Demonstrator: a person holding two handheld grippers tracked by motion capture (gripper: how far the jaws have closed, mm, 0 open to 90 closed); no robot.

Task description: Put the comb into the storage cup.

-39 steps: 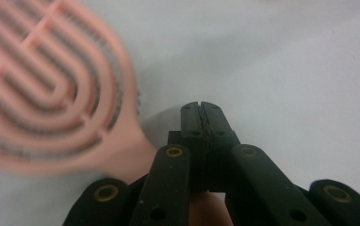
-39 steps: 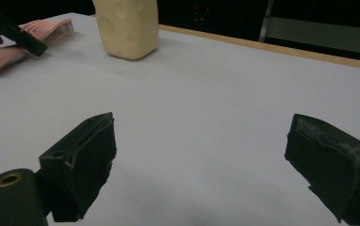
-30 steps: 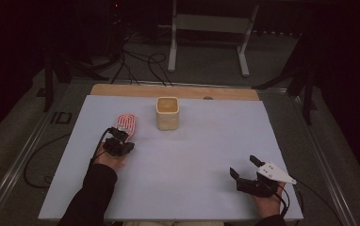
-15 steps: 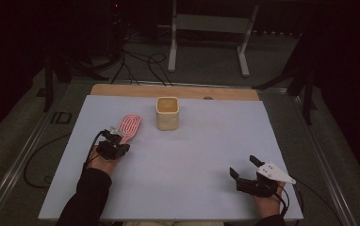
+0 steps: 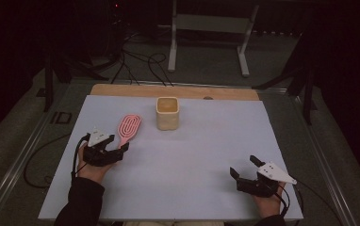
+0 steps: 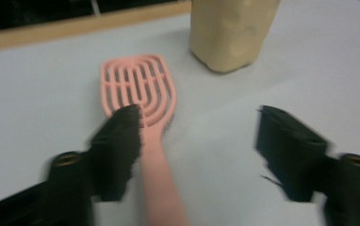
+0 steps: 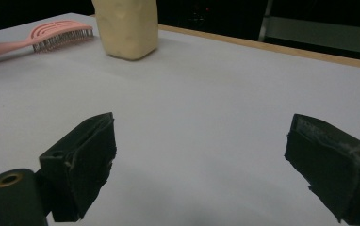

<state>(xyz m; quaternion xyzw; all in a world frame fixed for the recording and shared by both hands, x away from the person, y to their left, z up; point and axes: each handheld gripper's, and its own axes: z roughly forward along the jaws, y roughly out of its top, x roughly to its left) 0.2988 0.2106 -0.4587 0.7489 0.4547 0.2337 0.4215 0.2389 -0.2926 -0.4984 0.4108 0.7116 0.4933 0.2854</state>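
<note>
Our left gripper [image 6: 197, 141] stands with its jaws wide apart, holding nothing. The pink brush [image 6: 143, 113] lies flat on the table between them: its handle runs back toward us just inside the left jaw, whose tip overlaps the base of the slotted head, though we cannot tell if they touch. The right jaw is well clear of it. Beyond the brush head, ahead and to the right of the jaws, stands the cup [image 6: 230, 33]. We read no writing or label on either thing.

In the high view the left gripper [image 5: 114, 149] sits low on the white table [image 5: 192, 160], our hand [image 5: 91, 169] behind it and the forearm coming in from the near edge, the jaws pointing up and to the right toward the brush [image 5: 129, 127].

Our right gripper [image 7: 201, 160] is also open, bare table between its jaws. The cup [image 7: 126, 26] and brush [image 7: 51, 33] lie far ahead to its left. In the high view it [image 5: 244, 169] rests near the table's near right corner, well apart from the rest.
</note>
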